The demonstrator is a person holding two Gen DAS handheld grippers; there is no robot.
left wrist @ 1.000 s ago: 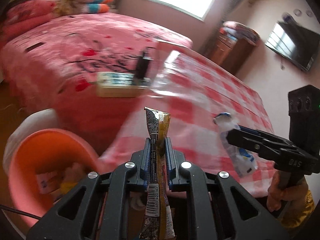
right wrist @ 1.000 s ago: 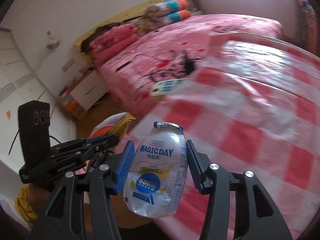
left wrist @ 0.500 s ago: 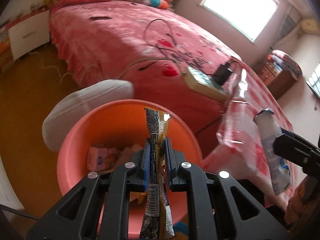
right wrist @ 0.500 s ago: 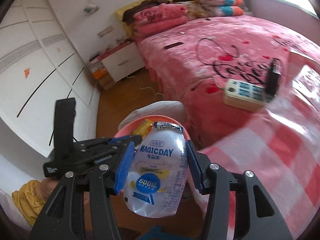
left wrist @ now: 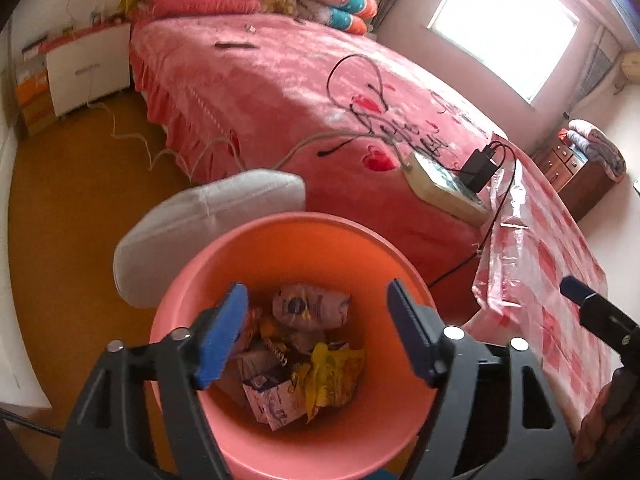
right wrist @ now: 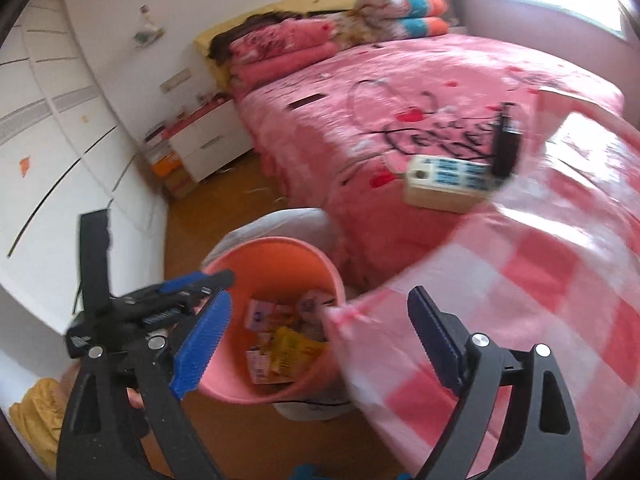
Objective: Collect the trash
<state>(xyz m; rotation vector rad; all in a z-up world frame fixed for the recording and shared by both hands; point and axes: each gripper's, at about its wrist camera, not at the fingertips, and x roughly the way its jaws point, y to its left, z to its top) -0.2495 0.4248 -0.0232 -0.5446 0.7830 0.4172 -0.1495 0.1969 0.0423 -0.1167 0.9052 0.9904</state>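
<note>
A pink trash bin [left wrist: 276,236] stands on the floor beside the bed, also in the right wrist view [right wrist: 280,248]. Inside lie several wrappers: a yellow wrapper [left wrist: 332,376], a white plastic pouch [left wrist: 312,306] and small cartons [left wrist: 272,396]. My left gripper [left wrist: 320,336] is open and empty, right above the bin's mouth. My right gripper [right wrist: 320,344] is open and empty, above the bin's right side and the tablecloth corner. The left gripper also shows in the right wrist view [right wrist: 192,284], at the bin's left rim.
A table with a red-checked cloth [right wrist: 520,280] is to the right of the bin. A power strip [left wrist: 444,188] with a black charger [left wrist: 480,168] and cables lies on the pink bed [left wrist: 280,80]. A white bag [left wrist: 208,216] sits behind the bin. A white nightstand [left wrist: 88,68] stands far left.
Both grippers opened. The yellow wrapper left my left gripper and the pouch left my right gripper; both now lie in the bin. Both views swung further toward the bin.
</note>
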